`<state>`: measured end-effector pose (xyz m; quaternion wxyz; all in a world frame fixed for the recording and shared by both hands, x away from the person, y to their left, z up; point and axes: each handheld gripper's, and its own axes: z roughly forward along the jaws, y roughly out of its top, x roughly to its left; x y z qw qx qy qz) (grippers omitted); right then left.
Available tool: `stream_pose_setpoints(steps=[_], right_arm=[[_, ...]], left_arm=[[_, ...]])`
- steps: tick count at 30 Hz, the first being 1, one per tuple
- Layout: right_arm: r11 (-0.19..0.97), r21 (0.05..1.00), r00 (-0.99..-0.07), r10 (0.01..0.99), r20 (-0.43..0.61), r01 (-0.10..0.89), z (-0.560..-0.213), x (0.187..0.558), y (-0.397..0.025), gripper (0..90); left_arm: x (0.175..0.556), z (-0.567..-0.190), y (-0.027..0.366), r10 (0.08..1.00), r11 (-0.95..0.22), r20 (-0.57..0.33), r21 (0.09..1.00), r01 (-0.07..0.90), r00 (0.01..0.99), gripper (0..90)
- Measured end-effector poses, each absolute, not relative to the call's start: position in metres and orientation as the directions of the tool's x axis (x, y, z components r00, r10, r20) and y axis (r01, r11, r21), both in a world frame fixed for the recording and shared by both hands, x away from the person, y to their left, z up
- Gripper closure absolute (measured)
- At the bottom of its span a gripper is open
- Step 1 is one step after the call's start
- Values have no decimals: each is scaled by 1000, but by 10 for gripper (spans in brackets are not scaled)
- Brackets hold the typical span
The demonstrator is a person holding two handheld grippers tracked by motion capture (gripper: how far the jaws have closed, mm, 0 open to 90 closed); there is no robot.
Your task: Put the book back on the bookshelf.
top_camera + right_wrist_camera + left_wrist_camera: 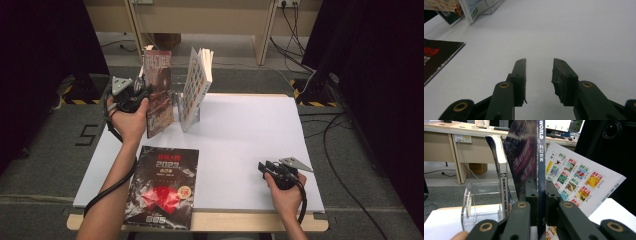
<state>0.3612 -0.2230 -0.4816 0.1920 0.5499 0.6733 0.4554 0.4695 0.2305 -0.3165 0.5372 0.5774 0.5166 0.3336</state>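
A: Going near to far. Near left, a black magazine (162, 187) is lying flat on the white table (250, 150), its near edge overhanging. Near right, the right gripper (263, 167) is resting on the table, jaws standing moderately apart, nothing between them, touching nothing but the surface.

B: And the left one?

A: The left gripper (145, 91) is sitting at the far left, jaws clamped on the spine edge of a dark upright magazine (529, 155); the spine is running straight up between the pads in the left gripper view. It's holding that magazine upright just beside the clear acrylic stand (477, 200), at the table's far left.

B: What else is in the stand?

A: A thin "Science Fiction World" issue (501, 170) is standing in it, and a white book with picture squares (196, 87) is leaning to the right, farther over.

B: Risks?

A: My guess: the grip is sitting on the thin spine only, so the floppy pages could be fanning out or sagging and catching the stand's wall going in. Pushing sideways could be knocking the leaning white book over or sliding the light stand. Also, the held magazine could be slipping if the pinch loosens.
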Motion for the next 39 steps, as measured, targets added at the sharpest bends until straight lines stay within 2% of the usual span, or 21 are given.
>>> stream_pose_setpoints(steps=[39], right_arm=[[-27,820,-319,913,253,572,-483,362,-222,640]], left_arm=[[492,-313,224,966,99,-150,968,230,213,840]])
